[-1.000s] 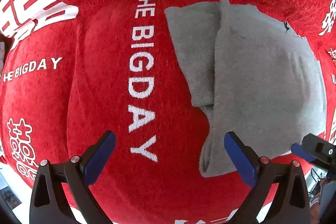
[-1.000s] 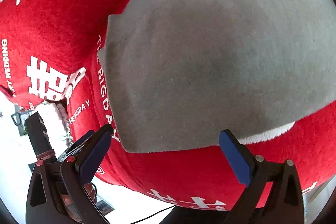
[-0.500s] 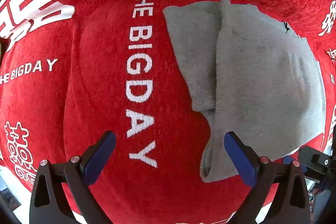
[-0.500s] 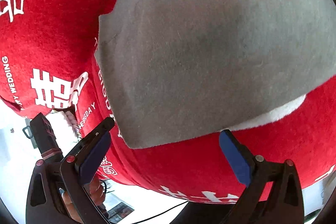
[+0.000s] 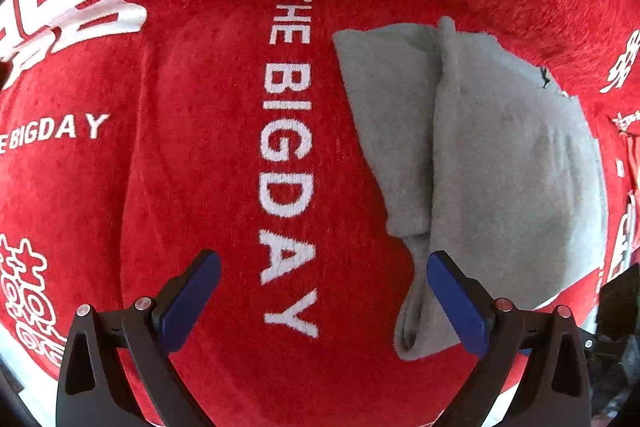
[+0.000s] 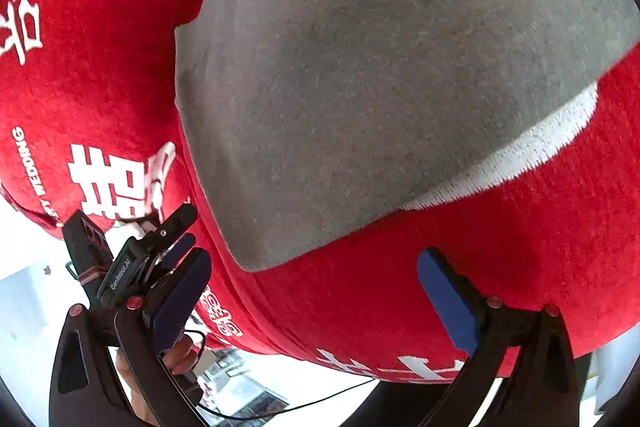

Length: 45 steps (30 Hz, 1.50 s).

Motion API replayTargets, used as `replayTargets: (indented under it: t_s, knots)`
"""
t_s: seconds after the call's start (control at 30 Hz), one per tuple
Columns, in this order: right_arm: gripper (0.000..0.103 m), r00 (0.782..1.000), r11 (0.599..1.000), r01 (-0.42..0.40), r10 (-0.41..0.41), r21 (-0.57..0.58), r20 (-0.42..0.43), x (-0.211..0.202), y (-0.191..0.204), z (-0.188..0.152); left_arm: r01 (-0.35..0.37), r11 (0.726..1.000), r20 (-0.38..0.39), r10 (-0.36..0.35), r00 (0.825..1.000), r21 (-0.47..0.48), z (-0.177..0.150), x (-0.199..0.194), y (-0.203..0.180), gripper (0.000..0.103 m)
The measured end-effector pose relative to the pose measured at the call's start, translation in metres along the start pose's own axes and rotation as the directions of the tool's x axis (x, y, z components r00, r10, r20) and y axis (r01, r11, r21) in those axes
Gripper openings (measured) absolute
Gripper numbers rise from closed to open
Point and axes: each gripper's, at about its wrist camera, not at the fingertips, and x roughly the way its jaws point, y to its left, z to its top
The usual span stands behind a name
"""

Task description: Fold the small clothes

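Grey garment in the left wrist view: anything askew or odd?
Slightly. The grey garment on the red blanket is folded unevenly: one layer juts out toward the lettering, and a small dark mark sits near its far edge. Both tongs are open, empty.

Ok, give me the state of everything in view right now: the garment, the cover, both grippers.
grey garment: partly folded, one flap laid over the other, lying flat on the cover, not gripped.
red cover: spread under the garment, printed "THE BIGDAY".
left gripper: open, empty, its right finger over the garment's near corner.
right gripper: open, empty, just short of the garment's near edge.
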Motion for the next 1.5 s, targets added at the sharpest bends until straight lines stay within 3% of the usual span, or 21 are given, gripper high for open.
replayTargets:
  t_s: [0.17, 0.33, 0.4, 0.57, 0.63, 0.67, 0.7, 0.8, 0.87, 0.9, 0.93, 0.97, 1.0, 1.03, 1.13, 1.17, 1.27, 1.37, 1.5]
  knots:
    - [0.103, 0.997, 0.997, -0.070, 0.070, 0.026, 0.032, 0.003, 0.005, 0.001, 0.015, 1.000, -0.015, -0.016, 1.000, -0.025, 0.008, 0.006, 0.006, 0.103]
    - [0.103, 0.999, 0.993, 0.029, -0.024, -0.115, 0.045, 0.001, 0.032, 0.002, -0.031, 0.999, -0.018, 0.031, 0.999, -0.018, 0.015, 0.013, 0.000, 0.103]
    - [0.103, 0.997, 0.984, 0.075, -0.071, -0.160, 0.031, 0.005, 0.040, 0.005, 0.004, 0.999, -0.015, -0.005, 1.000, -0.047, 0.024, 0.014, 0.003, 0.103]
    - [0.103, 0.998, 0.996, 0.059, -0.058, -0.070, 0.023, 0.013, 0.025, 0.009, 0.045, 0.999, 0.083, -0.042, 0.996, -0.030, 0.056, 0.004, -0.009, 0.101]
    - [0.103, 0.998, 0.997, 0.051, -0.049, -0.056, 0.039, 0.012, 0.023, 0.008, 0.046, 0.999, 0.108, -0.047, 0.993, 0.012, 0.069, 0.003, -0.020, 0.064]
    - [0.103, 0.998, 0.998, 0.048, -0.046, -0.049, 0.047, 0.011, 0.022, 0.007, 0.058, 0.998, 0.082, -0.060, 0.995, 0.035, 0.077, 0.008, -0.028, 0.056]
    - [0.103, 0.998, 0.998, 0.043, -0.041, -0.037, 0.057, 0.010, 0.021, 0.007, 0.072, 0.996, 0.060, -0.075, 0.995, 0.048, 0.085, 0.013, -0.034, 0.048]
    - [0.101, 0.997, 1.000, 0.023, -0.023, -0.006, 0.075, 0.008, 0.018, 0.007, 0.098, 0.992, 0.061, -0.103, 0.993, 0.082, 0.103, 0.022, -0.048, 0.048]
    - [0.091, 0.996, 1.000, -0.005, 0.003, 0.025, 0.090, 0.006, 0.014, 0.008, 0.116, 0.989, 0.039, -0.120, 0.992, 0.093, 0.117, 0.030, -0.053, 0.048]
    - [0.087, 0.996, 0.999, -0.013, 0.009, 0.042, 0.094, 0.006, 0.013, 0.009, 0.127, 0.987, 0.031, -0.131, 0.991, 0.100, 0.122, 0.034, -0.056, 0.037]
    - [0.073, 0.995, 0.998, -0.016, 0.010, 0.061, 0.099, 0.006, 0.011, 0.010, 0.124, 0.986, 0.023, -0.127, 0.992, 0.109, 0.124, 0.038, -0.058, 0.015]
    - [0.040, 0.995, 0.997, -0.018, 0.010, 0.078, 0.103, 0.007, 0.011, 0.010, 0.114, 0.987, 0.010, -0.116, 0.993, 0.117, 0.125, 0.041, -0.062, 0.010]
    - [0.019, 0.995, 0.995, -0.010, 0.001, 0.097, 0.097, 0.009, 0.008, 0.012, 0.108, 0.988, 0.013, -0.110, 0.994, 0.113, 0.125, 0.042, -0.063, 0.010]
    - [0.009, 0.996, 0.994, 0.002, -0.012, 0.106, 0.091, 0.009, 0.006, 0.013, 0.109, 0.988, 0.022, -0.112, 0.993, 0.110, 0.121, 0.040, -0.065, 0.010]
    - [0.008, 0.995, 0.998, 0.010, -0.017, 0.069, 0.096, 0.007, 0.012, 0.012, 0.093, 0.986, 0.059, -0.102, 0.993, 0.140, 0.114, 0.031, -0.067, 0.010]
    - [0.008, 0.995, 0.999, 0.029, -0.032, 0.028, 0.097, 0.005, 0.017, 0.011, 0.080, 0.984, 0.064, -0.091, 0.994, 0.157, 0.096, 0.026, -0.071, 0.010]
    - [0.008, 0.994, 0.997, 0.081, -0.079, -0.018, 0.081, 0.005, 0.016, 0.006, 0.025, 0.981, 0.045, -0.034, 0.998, 0.192, 0.081, 0.035, -0.065, 0.010]
    - [0.008, 0.994, 0.996, 0.086, -0.088, 0.020, 0.065, 0.014, 0.005, 0.007, 0.041, 0.983, 0.056, -0.052, 0.997, 0.179, 0.075, 0.037, -0.054, 0.010]
    - [0.009, 0.992, 0.992, 0.120, -0.119, -0.028, 0.028, 0.009, 0.011, 0.010, 0.040, 0.985, 0.050, -0.049, 0.998, 0.168, 0.077, 0.026, -0.043, 0.010]
